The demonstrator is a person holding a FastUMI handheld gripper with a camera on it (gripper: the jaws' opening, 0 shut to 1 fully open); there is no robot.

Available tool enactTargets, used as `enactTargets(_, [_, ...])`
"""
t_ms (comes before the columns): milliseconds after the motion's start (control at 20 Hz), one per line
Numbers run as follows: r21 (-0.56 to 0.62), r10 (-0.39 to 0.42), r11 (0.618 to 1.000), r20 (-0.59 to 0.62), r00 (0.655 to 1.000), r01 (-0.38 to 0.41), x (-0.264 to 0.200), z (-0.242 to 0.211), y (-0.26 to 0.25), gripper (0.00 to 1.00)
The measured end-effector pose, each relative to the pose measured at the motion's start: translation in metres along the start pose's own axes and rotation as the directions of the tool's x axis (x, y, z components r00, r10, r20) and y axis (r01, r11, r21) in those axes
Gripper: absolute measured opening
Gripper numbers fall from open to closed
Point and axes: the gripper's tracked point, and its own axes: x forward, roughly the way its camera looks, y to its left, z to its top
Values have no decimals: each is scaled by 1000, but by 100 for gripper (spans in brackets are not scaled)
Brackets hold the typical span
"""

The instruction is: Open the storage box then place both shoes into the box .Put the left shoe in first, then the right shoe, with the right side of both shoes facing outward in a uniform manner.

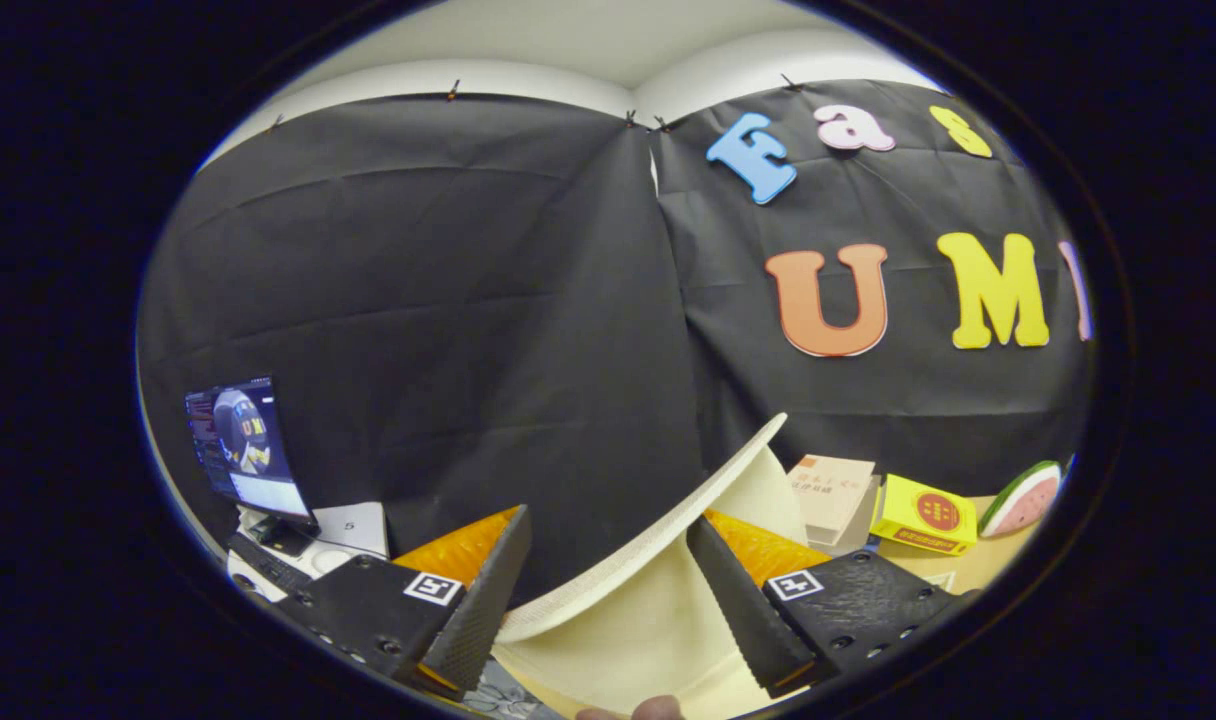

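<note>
A cream-coloured shoe (648,610) is raised in the air between my fingers, tilted, with its ribbed sole edge running up and away past the right finger. My gripper (608,525) is shut on the shoe: the left finger (483,590) meets the sole edge and the right finger (743,610) presses on the shoe's side. The shoe's far end rises in front of the black cloth wall. A person's fingertip (656,708) touches the shoe from below.
Beyond the right finger a wooden table (968,570) carries a brown carton (833,490), a yellow box (923,515) and a watermelon-slice toy (1023,498). Beyond the left finger stand a lit monitor (243,445) and a keyboard (268,565) on a white desk.
</note>
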Motion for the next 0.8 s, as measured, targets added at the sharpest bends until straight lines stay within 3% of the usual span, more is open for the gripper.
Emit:
enactTargets(350, [-73,-17,997,-89,996,10,38,-24,23,98])
enactTargets(800, [21,-34,999,-140,990,37,54,-4,18,98])
